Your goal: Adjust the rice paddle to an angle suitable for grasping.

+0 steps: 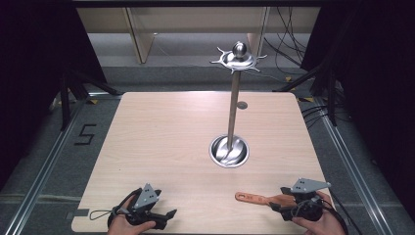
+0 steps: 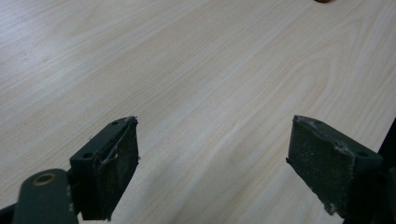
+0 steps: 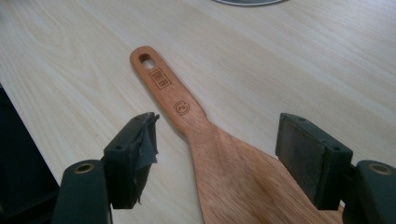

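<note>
The wooden spatula point(image 3: 219, 158) lay flat on the table point(image 1: 166, 132) near its front right corner. The right gripper point(image 3: 217, 154) straddled its blade, jaws apart, not pressing. The left gripper point(image 2: 212, 163) hovered with jaws wide over bare wood

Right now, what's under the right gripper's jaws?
The wooden spatula lies flat on the table below the right gripper, its wide blade between the open jaws, neither pad touching it. The blade's far end runs out of frame.
</note>
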Motion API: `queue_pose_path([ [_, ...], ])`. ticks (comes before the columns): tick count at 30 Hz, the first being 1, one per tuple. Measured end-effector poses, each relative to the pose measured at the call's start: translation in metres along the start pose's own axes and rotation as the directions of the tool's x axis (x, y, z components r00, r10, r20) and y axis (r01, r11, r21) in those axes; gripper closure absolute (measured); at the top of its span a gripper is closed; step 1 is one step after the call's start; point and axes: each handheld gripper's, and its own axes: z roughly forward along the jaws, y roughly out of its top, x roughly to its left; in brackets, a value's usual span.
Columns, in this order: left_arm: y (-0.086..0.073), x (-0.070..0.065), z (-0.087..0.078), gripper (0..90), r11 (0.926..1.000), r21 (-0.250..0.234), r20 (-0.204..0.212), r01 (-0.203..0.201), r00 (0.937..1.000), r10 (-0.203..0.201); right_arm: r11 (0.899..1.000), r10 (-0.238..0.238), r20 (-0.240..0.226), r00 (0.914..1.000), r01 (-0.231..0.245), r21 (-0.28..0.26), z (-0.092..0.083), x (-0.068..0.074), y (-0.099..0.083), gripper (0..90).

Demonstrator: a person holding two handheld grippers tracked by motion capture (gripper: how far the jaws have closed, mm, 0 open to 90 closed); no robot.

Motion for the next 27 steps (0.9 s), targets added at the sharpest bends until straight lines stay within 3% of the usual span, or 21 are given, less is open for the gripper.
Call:
queue_pose_path([
  [2,0.0,0.001,-0.001,15.8,0.9995,0.01,0.003,-0.031,0.9995,0.031,1.0,0.001,0.012,0.9999,-0.001,0.003,0.0,0.001,-0.001,30.2],
  [6,0.0,0.0,0.0,15.8,0.9999,0.009,0.002,-0.007,1.0,0.007,1.0,0.016,0.022,0.9996,-0.016,0.012,0.0,0.002,0.0,30.4],
  [8,0.0,0.001,-0.001,15.8,0.9995,0.01,0.002,-0.031,0.9995,0.031,1.0,0.013,0.024,0.9996,-0.014,0.018,0.001,0.002,-0.001,30.4],
  [9,0.0,0.0,0.0,15.8,0.9999,0.01,-0.009,-0.005,0.9999,0.005,1.0,-0.004,0.023,0.9997,0.004,0.018,0.001,0.001,0.0,30.4],
  [11,0.0,0.001,0.0,15.8,0.9999,0.008,-0.009,-0.006,0.9999,0.006,0.999,0.026,0.017,0.9995,-0.026,0.025,0.001,0.004,0.0,30.4],
  [12,0.0,0.001,0.0,15.8,0.9997,0.013,-0.005,-0.022,0.9997,0.022,1.0,-0.002,0.017,0.9998,0.002,0.023,0.002,0.002,0.0,30.3],
  [14,0.001,0.004,0.0,15.8,0.9981,0.013,-0.018,-0.061,0.998,0.061,1.0,-0.002,0.021,0.9998,0.001,0.01,0.006,0.003,0.001,30.3],
  [16,0.001,0.004,0.0,15.8,0.9979,0.014,-0.014,-0.063,0.9979,0.063,1.0,-0.022,0.016,0.9996,0.022,0.015,0.008,0.004,0.002,30.4],
  [18,0.0,0.0,0.001,15.8,0.9999,0.014,-0.006,-0.006,1.0,0.006,0.998,-0.046,0.018,0.9988,0.045,0.032,0.008,0.006,0.005,30.9],
  [19,0.0,0.0,0.001,15.8,0.9999,0.014,-0.006,-0.006,1.0,0.006,0.998,-0.046,0.018,0.9988,0.045,0.032,0.008,0.006,0.005,30.9],
  [20,0.0,0.002,0.001,15.8,0.9994,0.003,-0.007,-0.034,0.9994,0.034,0.998,-0.061,0.027,0.9978,0.061,0.02,0.01,0.007,0.008,31.1],
  [23,0.0,0.002,0.001,15.8,0.9995,0.004,-0.007,-0.033,0.9994,0.033,0.998,-0.062,0.026,0.9978,0.061,0.03,0.011,0.01,0.011,31.5],
  [24,0.0,0.002,0.001,15.8,0.9993,0.012,-0.005,-0.035,0.9994,0.035,0.995,-0.085,0.021,0.9962,0.084,0.062,0.009,0.01,0.014,32.0],
  [25,0.0,0.0,0.001,15.8,0.9999,0.01,-0.005,-0.002,1.0,0.002,0.992,-0.11,0.029,0.9936,0.108,0.066,0.011,0.011,0.016,32.4],
  [27,0.0,0.001,0.001,15.8,0.9998,0.015,-0.001,-0.011,0.9999,0.011,0.987,-0.142,0.029,0.9895,0.139,0.075,0.014,0.014,0.023,33.5],
])
